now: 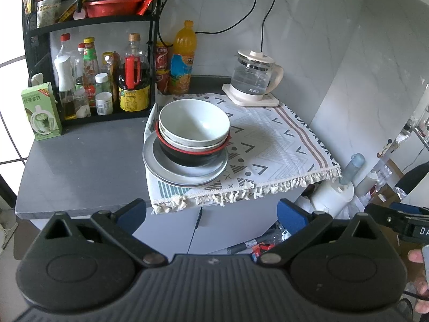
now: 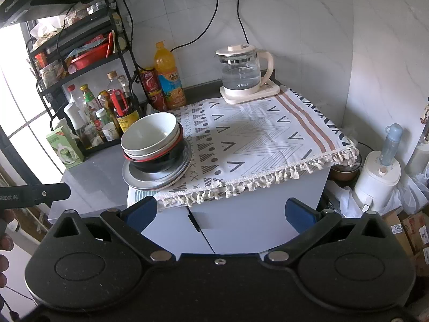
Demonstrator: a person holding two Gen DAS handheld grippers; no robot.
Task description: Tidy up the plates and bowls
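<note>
On the desk point(image 1: 80, 161), left to right: bottle rack point(image 1: 91, 61), then the dish stack point(image 1: 187, 145) on the cloth's point(image 1: 268, 139) left end, kettle point(image 1: 254, 77) behind right. Stack looks like two plates point(image 1: 171, 171) under three nested bowls point(image 1: 193, 123), exact count unsure. Likely ceramic: stiff, slick, breakable, so grip rims. Left tongs point(image 1: 211, 209) and right tongs point(image 2: 219, 209) both apart, empty, well short of the stack.

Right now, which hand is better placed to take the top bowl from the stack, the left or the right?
Probably the left. In its view the top white bowl sits almost straight ahead of the open left tool. For the open right tool, the bowl lies off to its left side. Both tools are apart from the stack.
</note>
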